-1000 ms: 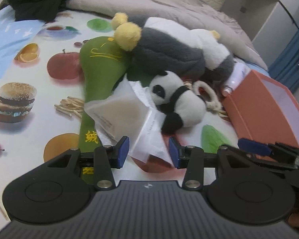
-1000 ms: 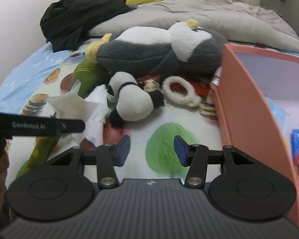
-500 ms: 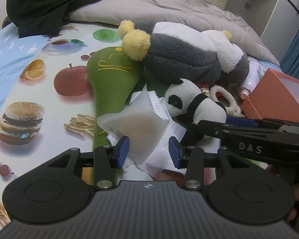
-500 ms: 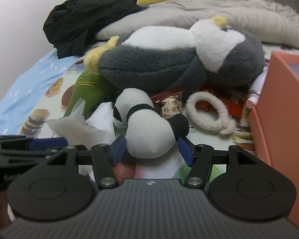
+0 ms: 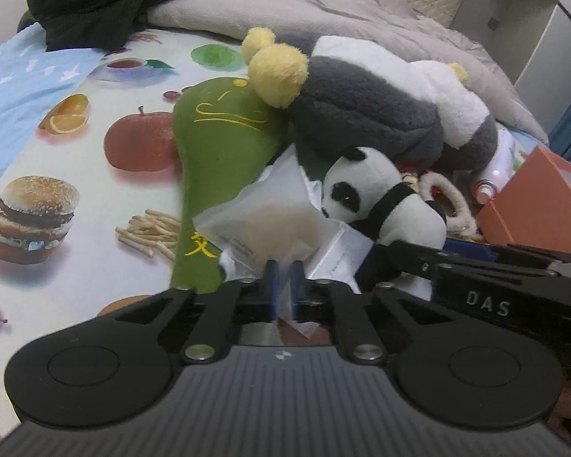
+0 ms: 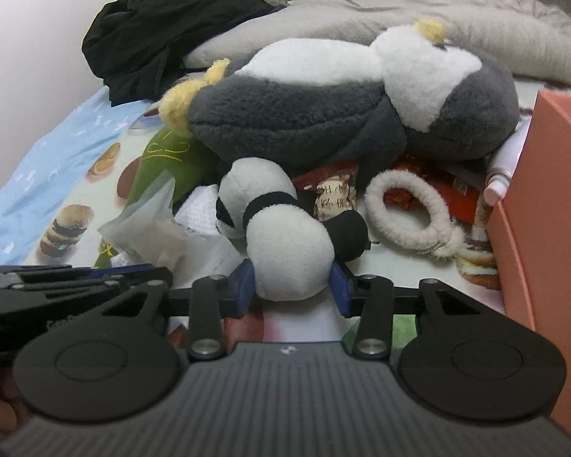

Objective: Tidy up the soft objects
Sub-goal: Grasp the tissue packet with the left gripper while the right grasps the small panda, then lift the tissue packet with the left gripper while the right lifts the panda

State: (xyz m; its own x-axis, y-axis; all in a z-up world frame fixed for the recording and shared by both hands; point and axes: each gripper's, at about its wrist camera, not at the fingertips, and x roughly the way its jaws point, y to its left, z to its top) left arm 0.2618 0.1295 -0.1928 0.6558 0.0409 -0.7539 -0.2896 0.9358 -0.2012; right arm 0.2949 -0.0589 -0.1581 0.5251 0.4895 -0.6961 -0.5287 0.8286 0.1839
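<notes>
Right wrist view: the right gripper (image 6: 291, 289) has just been closing its jaws, and both blue pads now press the rump of the small panda plush (image 6: 281, 236), whose long axis runs away from the jaws toward the upper left, head farthest. Left wrist view: the left gripper (image 5: 281, 289) has pinched nearly shut on the edge of a translucent plastic bag (image 5: 270, 221) lying straight ahead, just left of the panda. Plush toys number three: panda, large grey penguin (image 6: 342, 103), green cushion (image 5: 224, 152). One fuzzy ring (image 6: 411, 217), one orange box (image 6: 552, 205).
</notes>
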